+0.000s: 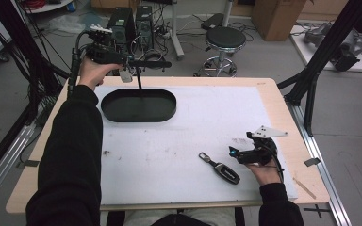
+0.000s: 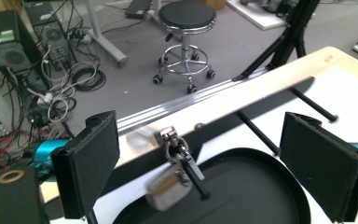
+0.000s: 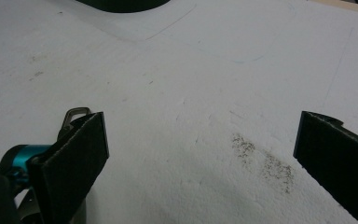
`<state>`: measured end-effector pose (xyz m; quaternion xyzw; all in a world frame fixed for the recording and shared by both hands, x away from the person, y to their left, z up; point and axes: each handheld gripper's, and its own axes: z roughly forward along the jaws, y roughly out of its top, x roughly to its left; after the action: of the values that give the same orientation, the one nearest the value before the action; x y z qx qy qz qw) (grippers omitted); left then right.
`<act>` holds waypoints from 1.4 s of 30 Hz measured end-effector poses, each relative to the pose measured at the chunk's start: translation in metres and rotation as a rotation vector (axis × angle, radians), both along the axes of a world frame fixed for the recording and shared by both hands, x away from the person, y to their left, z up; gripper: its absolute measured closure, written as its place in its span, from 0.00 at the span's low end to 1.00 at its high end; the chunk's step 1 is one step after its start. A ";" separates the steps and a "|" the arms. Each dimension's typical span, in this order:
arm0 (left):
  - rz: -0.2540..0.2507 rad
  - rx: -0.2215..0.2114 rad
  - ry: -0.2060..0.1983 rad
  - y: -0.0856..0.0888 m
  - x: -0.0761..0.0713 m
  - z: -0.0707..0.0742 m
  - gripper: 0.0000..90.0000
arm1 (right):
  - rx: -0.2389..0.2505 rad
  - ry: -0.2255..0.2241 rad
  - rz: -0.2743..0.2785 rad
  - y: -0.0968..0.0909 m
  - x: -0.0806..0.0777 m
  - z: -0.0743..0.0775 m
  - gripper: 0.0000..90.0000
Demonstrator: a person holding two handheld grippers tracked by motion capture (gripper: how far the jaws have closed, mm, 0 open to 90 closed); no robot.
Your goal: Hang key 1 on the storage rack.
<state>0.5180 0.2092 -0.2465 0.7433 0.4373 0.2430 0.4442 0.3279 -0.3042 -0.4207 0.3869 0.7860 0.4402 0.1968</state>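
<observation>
In left gripper view, keyring (image 2: 177, 151) dangles between spread jaws.

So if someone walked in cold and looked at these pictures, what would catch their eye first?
Probably the black oval tray at the far left of the white mat, with the left gripper held above its far rim, jaws open. Next, the black key fob lying on the mat near the front, just left of the right gripper, which rests low with its jaws open.
</observation>
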 end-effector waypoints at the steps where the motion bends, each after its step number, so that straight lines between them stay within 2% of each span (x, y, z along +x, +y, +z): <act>1: -0.002 0.001 -0.004 0.001 -0.004 -0.001 0.14 | 0.003 0.001 0.000 0.000 0.000 0.000 0.02; 6: -0.002 0.014 -0.003 0.012 -0.023 -0.013 0.14 | 0.006 0.001 0.000 0.000 0.000 0.000 0.02; 11: -0.007 -0.005 0.004 0.026 -0.044 -0.030 0.14 | 0.013 -0.001 -0.004 -0.001 0.000 0.001 0.02; 15: -0.028 0.011 0.018 0.029 -0.059 -0.041 0.14 | 0.012 -0.007 0.000 0.000 0.001 0.001 0.02; 19: -0.052 0.012 0.009 0.029 -0.072 -0.045 0.14 | 0.010 -0.003 0.004 0.002 0.001 0.001 0.02; 24: -0.076 0.021 -0.010 0.027 -0.084 -0.042 0.14 | 0.009 -0.002 0.004 0.003 0.001 0.001 0.02; 30: -0.071 0.025 -0.020 0.028 -0.094 -0.042 0.14 | 0.009 0.002 0.004 0.002 0.001 0.001 0.02; 35: -0.065 0.037 -0.012 0.032 -0.102 -0.050 0.14 | 0.010 0.003 0.003 0.002 0.001 0.001 0.02; 42: -0.055 0.032 -0.001 0.039 -0.112 -0.066 0.14 | 0.003 0.000 0.006 0.002 0.001 0.000 0.02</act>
<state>0.4061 0.2485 -0.3121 0.7619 0.4126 0.2379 0.4390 0.3291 -0.3021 -0.4204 0.3850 0.7864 0.4420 0.1949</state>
